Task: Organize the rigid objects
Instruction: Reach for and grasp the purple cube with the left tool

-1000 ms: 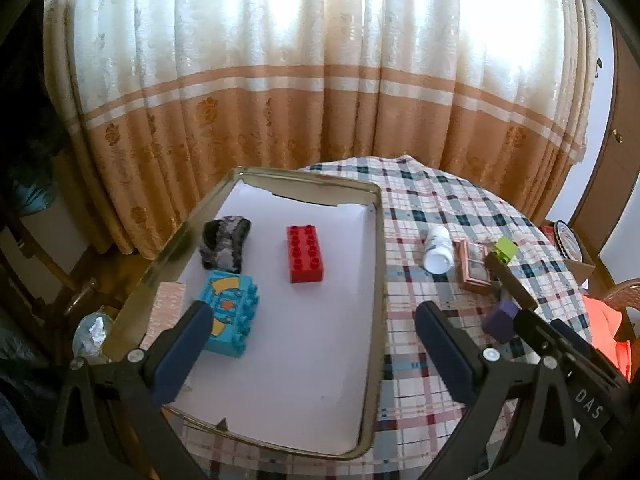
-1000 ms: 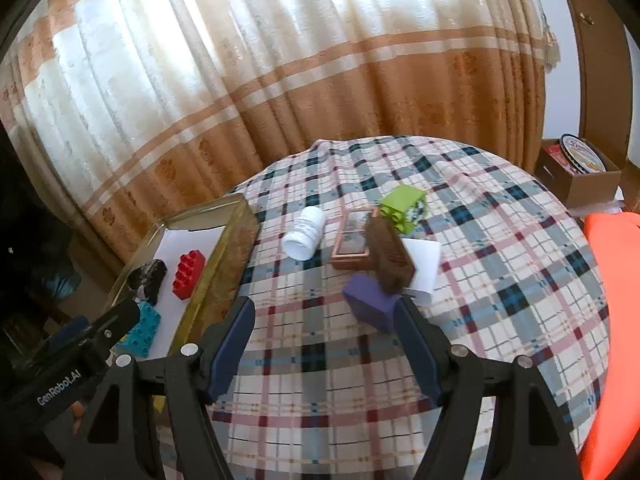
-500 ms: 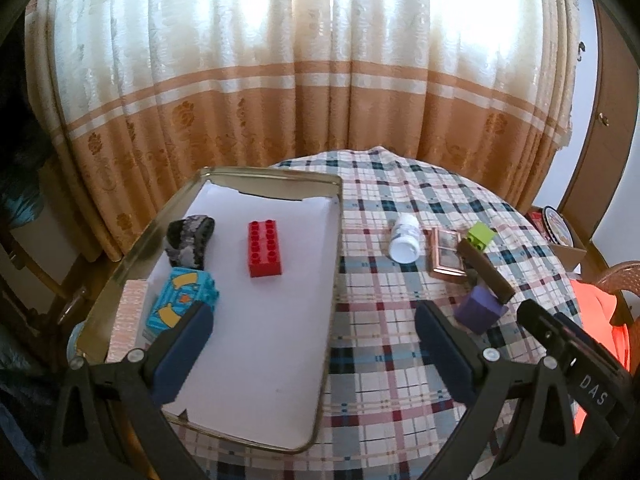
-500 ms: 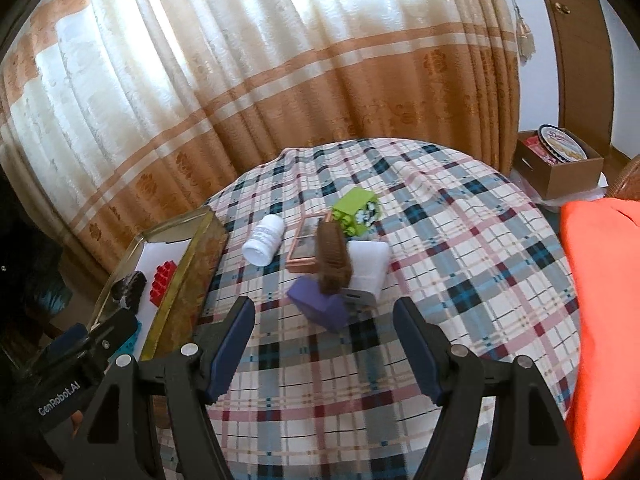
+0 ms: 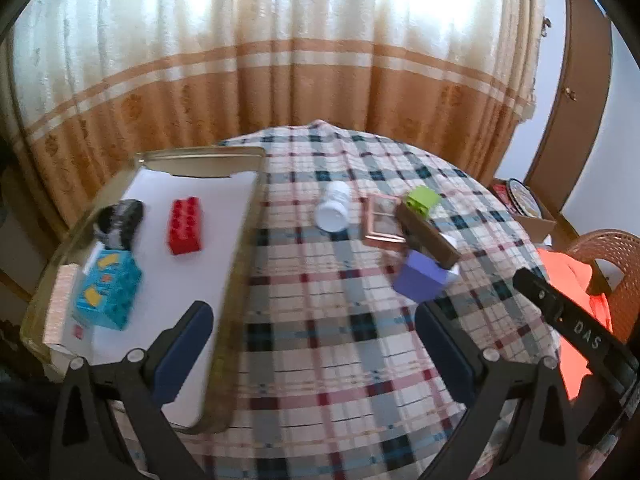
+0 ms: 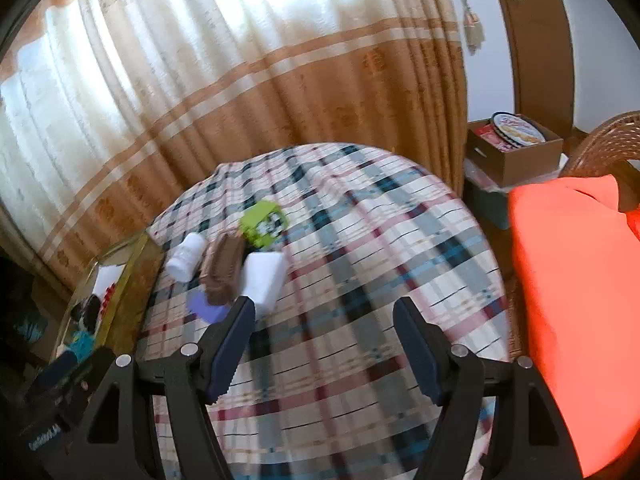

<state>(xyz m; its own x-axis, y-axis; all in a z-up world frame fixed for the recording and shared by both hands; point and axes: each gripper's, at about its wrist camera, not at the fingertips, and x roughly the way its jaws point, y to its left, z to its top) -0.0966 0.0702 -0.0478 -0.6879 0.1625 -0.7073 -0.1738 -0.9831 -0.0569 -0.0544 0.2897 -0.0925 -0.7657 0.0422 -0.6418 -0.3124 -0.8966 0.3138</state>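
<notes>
We hold left gripper (image 5: 314, 344) and right gripper (image 6: 324, 342) wide apart, empty. Purple block (image 5: 420, 282) sits frame-right, just above left gripper's right finger; left nearer.

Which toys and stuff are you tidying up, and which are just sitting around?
For the job: tray, red brick, teal block, white bottle, purple block, green cube, brown box.

Just lying about: curtain, orange cloth, cardboard box.

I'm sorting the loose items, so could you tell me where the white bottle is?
In the left wrist view the white bottle lies on its side on the plaid tablecloth, between the tray and the pink framed box.
</notes>
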